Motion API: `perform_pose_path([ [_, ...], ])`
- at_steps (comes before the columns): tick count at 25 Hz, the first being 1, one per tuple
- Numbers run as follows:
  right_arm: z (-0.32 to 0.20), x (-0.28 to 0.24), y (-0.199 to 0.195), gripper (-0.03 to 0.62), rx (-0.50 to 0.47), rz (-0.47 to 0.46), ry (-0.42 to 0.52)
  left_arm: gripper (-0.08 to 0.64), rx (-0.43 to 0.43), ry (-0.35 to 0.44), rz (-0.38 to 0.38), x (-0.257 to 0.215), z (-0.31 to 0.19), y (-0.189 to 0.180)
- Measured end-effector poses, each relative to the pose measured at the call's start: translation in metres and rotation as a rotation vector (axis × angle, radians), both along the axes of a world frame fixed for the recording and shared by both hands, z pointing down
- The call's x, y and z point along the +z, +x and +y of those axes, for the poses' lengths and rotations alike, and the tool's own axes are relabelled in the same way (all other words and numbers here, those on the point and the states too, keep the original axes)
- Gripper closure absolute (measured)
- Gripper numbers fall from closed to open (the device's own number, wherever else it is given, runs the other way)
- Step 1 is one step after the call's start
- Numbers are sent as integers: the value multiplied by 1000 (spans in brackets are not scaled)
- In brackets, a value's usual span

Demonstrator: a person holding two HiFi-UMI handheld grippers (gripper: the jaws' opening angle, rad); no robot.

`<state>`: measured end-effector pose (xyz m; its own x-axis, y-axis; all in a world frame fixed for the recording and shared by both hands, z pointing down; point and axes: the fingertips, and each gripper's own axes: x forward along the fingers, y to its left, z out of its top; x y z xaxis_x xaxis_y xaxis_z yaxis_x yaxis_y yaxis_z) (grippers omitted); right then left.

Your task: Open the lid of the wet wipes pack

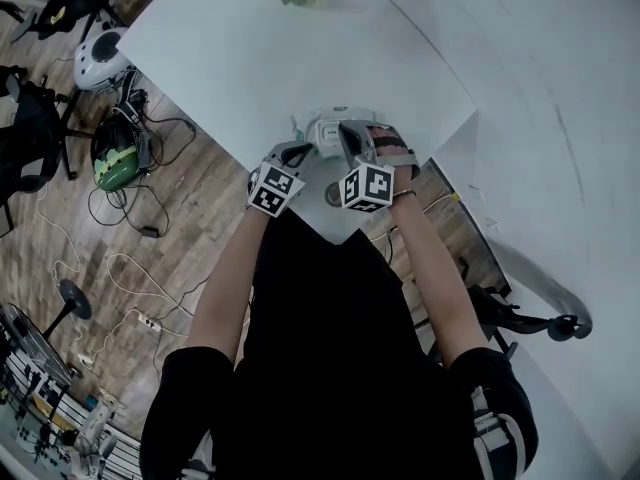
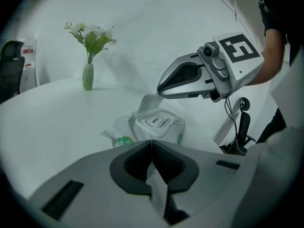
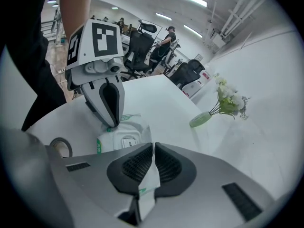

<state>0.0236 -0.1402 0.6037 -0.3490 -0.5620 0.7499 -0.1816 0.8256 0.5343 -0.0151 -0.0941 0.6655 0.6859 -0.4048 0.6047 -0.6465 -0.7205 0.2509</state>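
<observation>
The left gripper (image 2: 152, 145) has its dark ribbed pads pressed together on a thin white strip of film. This is one end seam of the soft white wet wipes pack (image 2: 158, 123), and the gripper's grey body hides how deep the strip runs. The right gripper (image 3: 154, 147) is closed in the same way, pinching the opposite end flap, where a scrap of green print is too small to read. The pack sits between the two grippers at the near corner of the white table (image 1: 230, 48). In the head view the grippers and their marker cubes cover most of it. Its rigid white flip lid (image 2: 154, 121) lies shut, and the tab on it reads "OPEN". A round green logo on the wrapper is blurred beyond reading. Just beside the pack a grey roll of tape (image 3: 69, 147) lies flat, partly cut off by the right gripper's body. Farther along the table a slim green glass vase (image 2: 88, 76) of white flowers stands upright. Beyond the table are black office chairs (image 3: 140, 49) and distant figures too small to make out
</observation>
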Motion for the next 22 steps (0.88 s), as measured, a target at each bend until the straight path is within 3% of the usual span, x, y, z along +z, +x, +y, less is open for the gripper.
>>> perform_pose_path([
  [22, -38, 5, -3, 548, 29, -14, 36, 535, 16, -16, 22, 2, -4, 1],
])
